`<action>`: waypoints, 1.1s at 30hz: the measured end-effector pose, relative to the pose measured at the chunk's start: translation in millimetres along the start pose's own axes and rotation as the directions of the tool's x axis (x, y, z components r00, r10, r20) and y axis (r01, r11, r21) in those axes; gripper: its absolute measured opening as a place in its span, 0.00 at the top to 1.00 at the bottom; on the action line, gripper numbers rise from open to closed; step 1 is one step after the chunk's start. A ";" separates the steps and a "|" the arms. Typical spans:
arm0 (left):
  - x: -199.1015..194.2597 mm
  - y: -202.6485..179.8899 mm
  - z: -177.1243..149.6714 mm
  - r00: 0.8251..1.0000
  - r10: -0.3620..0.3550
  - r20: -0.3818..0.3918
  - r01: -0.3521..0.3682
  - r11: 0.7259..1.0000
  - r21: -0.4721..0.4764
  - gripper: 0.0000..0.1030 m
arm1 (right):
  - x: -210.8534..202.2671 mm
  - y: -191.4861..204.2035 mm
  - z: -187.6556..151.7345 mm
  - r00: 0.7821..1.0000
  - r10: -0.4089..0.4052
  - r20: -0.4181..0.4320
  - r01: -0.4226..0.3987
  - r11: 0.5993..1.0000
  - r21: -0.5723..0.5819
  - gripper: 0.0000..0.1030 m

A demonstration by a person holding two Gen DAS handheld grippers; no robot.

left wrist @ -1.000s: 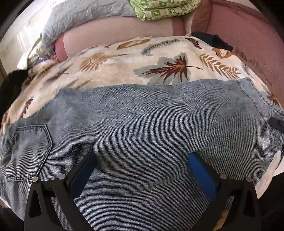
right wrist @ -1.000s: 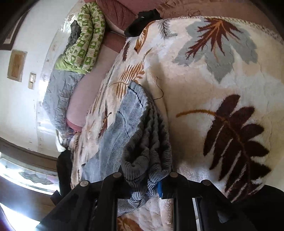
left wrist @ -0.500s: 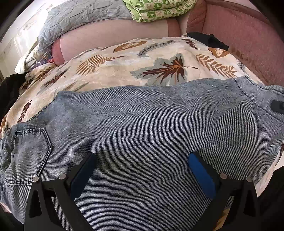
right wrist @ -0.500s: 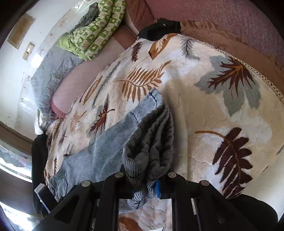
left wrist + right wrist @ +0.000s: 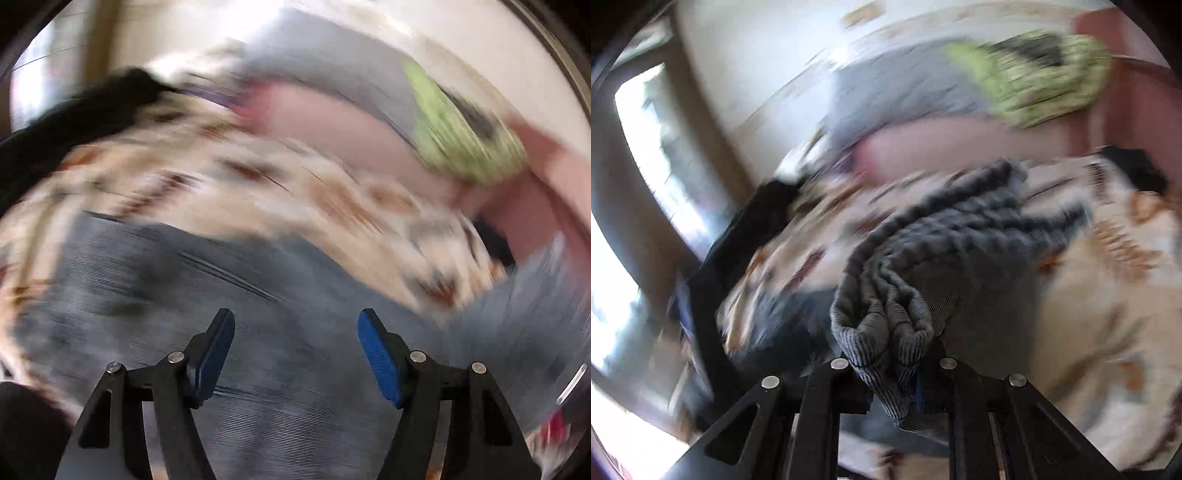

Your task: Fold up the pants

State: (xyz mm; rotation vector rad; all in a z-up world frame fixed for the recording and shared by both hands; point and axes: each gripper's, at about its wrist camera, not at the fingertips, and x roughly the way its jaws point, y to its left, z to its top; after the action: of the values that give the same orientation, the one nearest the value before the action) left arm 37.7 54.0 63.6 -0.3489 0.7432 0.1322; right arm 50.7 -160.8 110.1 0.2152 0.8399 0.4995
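The blue-grey denim pants (image 5: pixel 147 295) lie spread on a leaf-patterned blanket (image 5: pixel 295 184) and fill the lower half of the blurred left wrist view. My left gripper (image 5: pixel 295 317) hovers over the denim. Its blue pads (image 5: pixel 376 354) stand apart and are closing, with no cloth pinched between them. In the right wrist view my right gripper (image 5: pixel 897 376) is shut on a bunched, pleated end of the pants (image 5: pixel 942 240). That end is lifted off the blanket (image 5: pixel 1108 295) and drapes away from the jaws. The fabric hides the right pads.
Behind the blanket are a pink cushion (image 5: pixel 332 122), a grey cloth (image 5: pixel 325 62) and a green patterned cloth (image 5: pixel 461 140). A black garment (image 5: pixel 74 110) lies at the blanket's left edge. A bright window (image 5: pixel 613 295) and a dark frame are at the left.
Both views have rolled and gone blurry with fast motion. The left jaws have narrowed and moved along the denim. The right gripper has risen and swung across the blanket, carrying the bunched end.
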 end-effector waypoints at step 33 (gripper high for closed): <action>-13.8 -14.1 -38.1 0.952 -0.181 -0.245 0.202 0.977 0.063 0.21 | 3.2 -146.2 -97.7 0.926 0.331 0.179 -0.371 0.724 0.581 0.23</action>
State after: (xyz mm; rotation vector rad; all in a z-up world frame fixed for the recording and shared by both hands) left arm 6.7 27.4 50.7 -0.3555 0.9448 -0.1286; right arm 27.9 -286.7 -10.6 1.0052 0.8812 0.5609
